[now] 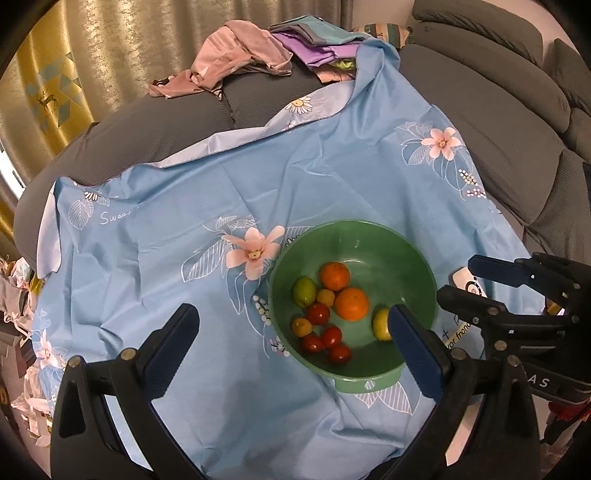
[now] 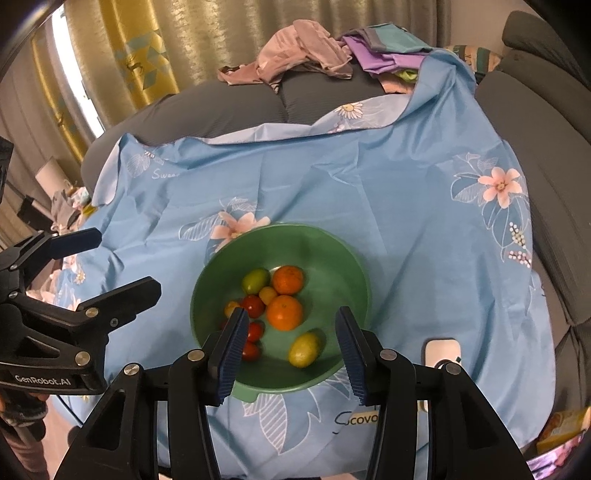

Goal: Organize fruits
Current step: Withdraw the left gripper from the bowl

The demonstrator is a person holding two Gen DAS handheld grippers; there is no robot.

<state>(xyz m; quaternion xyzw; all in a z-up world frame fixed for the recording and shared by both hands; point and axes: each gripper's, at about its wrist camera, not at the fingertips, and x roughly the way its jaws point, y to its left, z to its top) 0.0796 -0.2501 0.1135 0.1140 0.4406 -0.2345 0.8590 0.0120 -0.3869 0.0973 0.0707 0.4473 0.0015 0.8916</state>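
A green bowl (image 1: pixel 402 254) (image 2: pixel 332 251) sits on a blue flowered cloth (image 1: pixel 221 192) (image 2: pixel 369 177). It holds two oranges (image 1: pixel 352 303) (image 2: pixel 284 312), a green lime (image 1: pixel 304 291) (image 2: pixel 255 280), a yellow lemon (image 1: pixel 380 324) (image 2: pixel 304 349), small yellow fruits (image 1: pixel 325 297) and several red tomatoes (image 1: pixel 318 313) (image 2: pixel 253 306). My left gripper (image 1: pixel 295 332) is open and empty, over the bowl's left near side. My right gripper (image 2: pixel 291 339) is open and empty, above the bowl's near rim, with the lemon between its fingers in view. Each gripper shows in the other's view (image 1: pixel 476 284) (image 2: pixel 122 262).
The cloth covers a grey sofa (image 1: pixel 498 110) (image 2: pixel 535 122). A pile of clothes (image 1: pixel 240 51) (image 2: pixel 306 55) lies at the far edge. A small white device (image 1: pixel 466 280) (image 2: pixel 443 350) lies on the cloth right of the bowl. Curtains (image 2: pixel 221 33) hang behind.
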